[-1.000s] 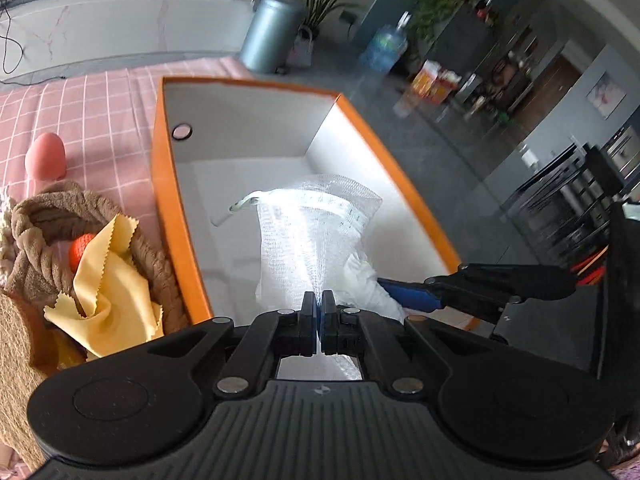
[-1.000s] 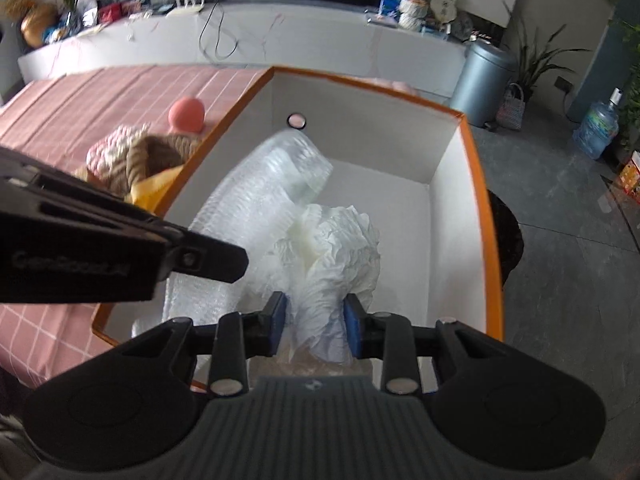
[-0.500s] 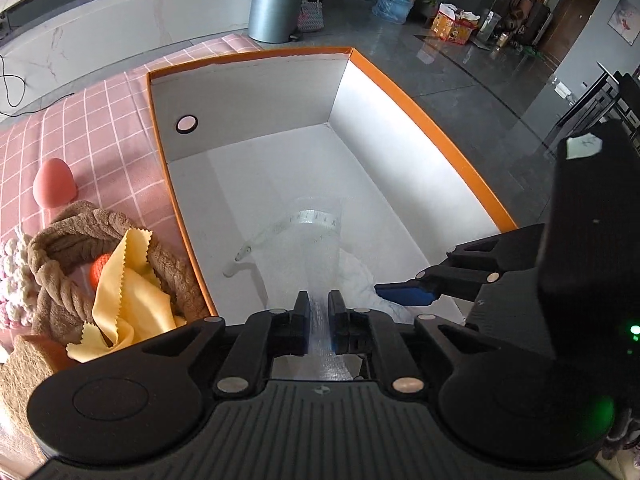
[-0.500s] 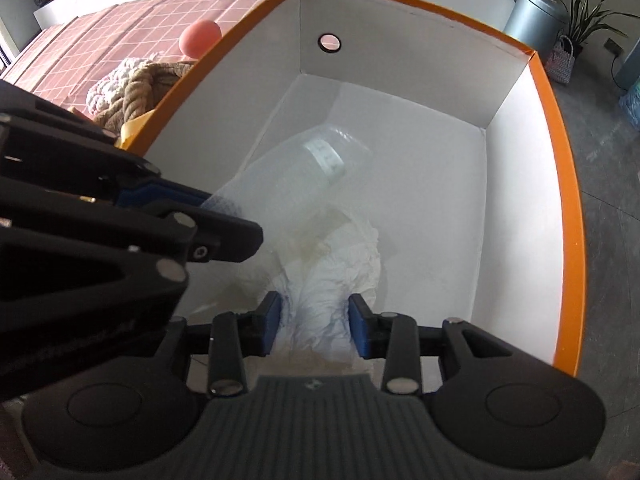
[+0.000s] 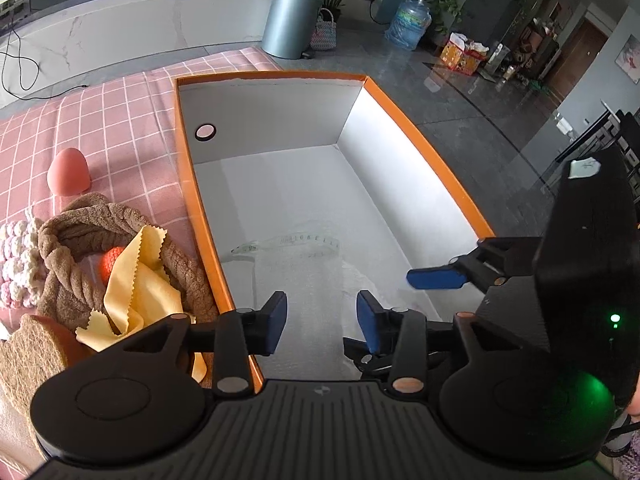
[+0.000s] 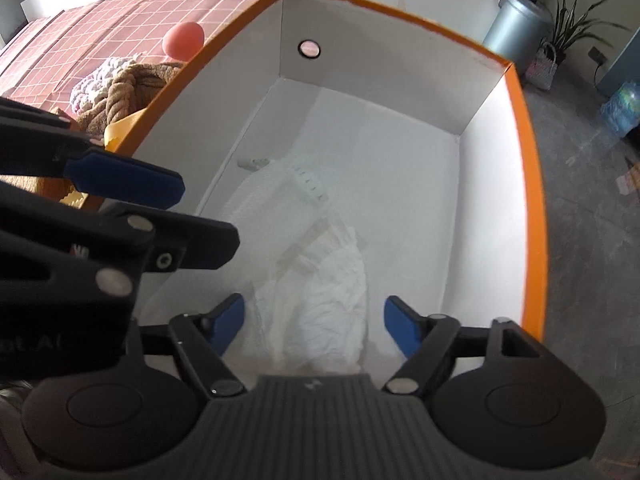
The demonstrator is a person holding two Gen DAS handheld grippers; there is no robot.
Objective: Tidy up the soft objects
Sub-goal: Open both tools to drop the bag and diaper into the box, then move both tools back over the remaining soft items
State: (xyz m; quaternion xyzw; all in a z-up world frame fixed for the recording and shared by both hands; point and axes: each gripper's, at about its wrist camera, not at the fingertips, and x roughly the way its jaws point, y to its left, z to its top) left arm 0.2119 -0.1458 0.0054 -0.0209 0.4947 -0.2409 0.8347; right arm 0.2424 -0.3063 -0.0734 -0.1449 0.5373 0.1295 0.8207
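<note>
Both grippers have let go since the earlier frame. Left wrist view: left gripper (image 5: 321, 322) jaws opening, clear mesh bag (image 5: 298, 280) lying at lower centre in the orange box (image 5: 188, 184). Right wrist view: right gripper (image 6: 316, 320) jaws opening, white cloth (image 6: 324, 300) loose between them at lower centre.

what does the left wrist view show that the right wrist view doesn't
Only the left wrist view: a tan sponge, an orange ball under the yellow cloth, and a carton on the floor.
Only the right wrist view: crumpled white paper.
Both: the box, bubble wrap, pink egg, brown rope, bin, and both grippers opening, left, right.
</note>
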